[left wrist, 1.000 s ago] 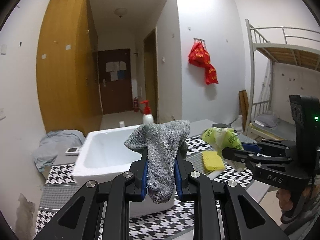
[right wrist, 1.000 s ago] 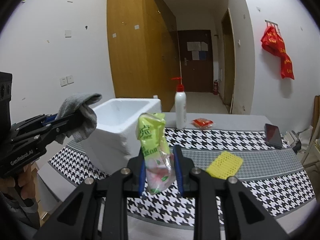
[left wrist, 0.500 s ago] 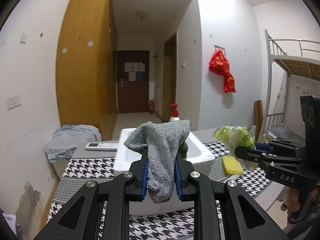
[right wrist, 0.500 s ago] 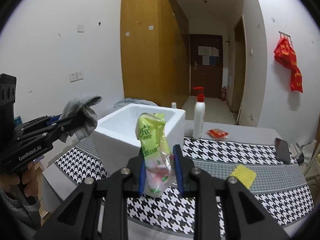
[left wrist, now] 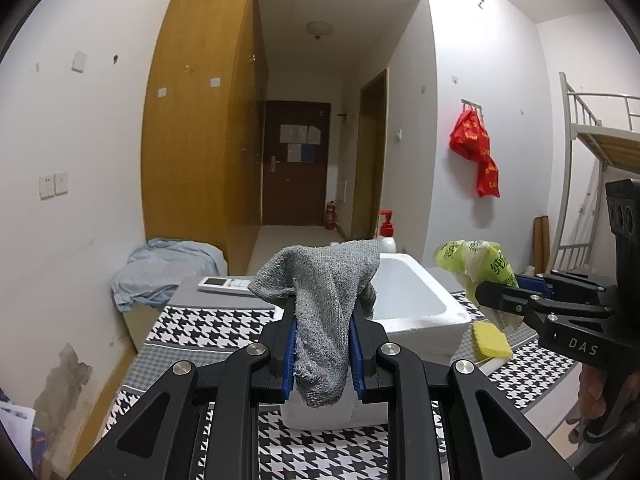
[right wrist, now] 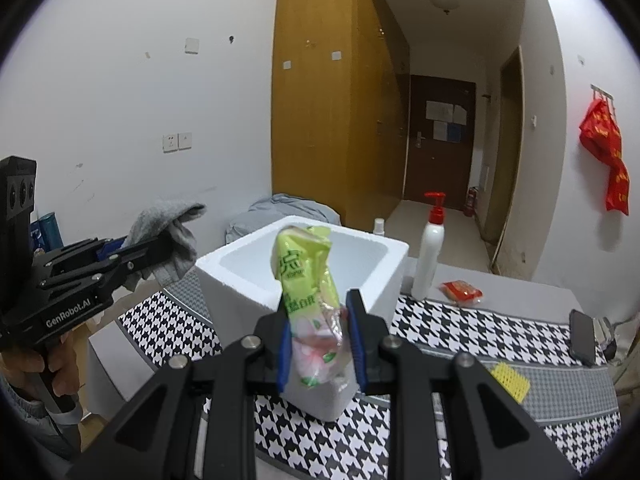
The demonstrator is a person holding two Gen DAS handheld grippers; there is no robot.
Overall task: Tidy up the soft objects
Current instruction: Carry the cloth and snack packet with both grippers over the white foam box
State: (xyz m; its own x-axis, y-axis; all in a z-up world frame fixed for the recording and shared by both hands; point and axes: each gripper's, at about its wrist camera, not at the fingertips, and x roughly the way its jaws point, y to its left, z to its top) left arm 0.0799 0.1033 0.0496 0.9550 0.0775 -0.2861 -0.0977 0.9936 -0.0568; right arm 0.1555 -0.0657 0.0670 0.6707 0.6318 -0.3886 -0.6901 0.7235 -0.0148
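My left gripper is shut on a grey knitted cloth, held above the table in front of a white foam box. The cloth also shows in the right wrist view, left of the box. My right gripper is shut on a green and pink plastic packet, held upright in front of the box. The packet shows in the left wrist view, right of the box. A yellow sponge lies on the houndstooth cloth beside the box, also seen in the right wrist view.
A white pump bottle with a red top stands behind the box. A red snack packet and a dark phone lie at the far right. A remote lies at the table's far left, near a blue-grey bundle.
Both grippers have swung left and pulled back from the table with their loads still held. The box now sits more to the right in the left wrist view.
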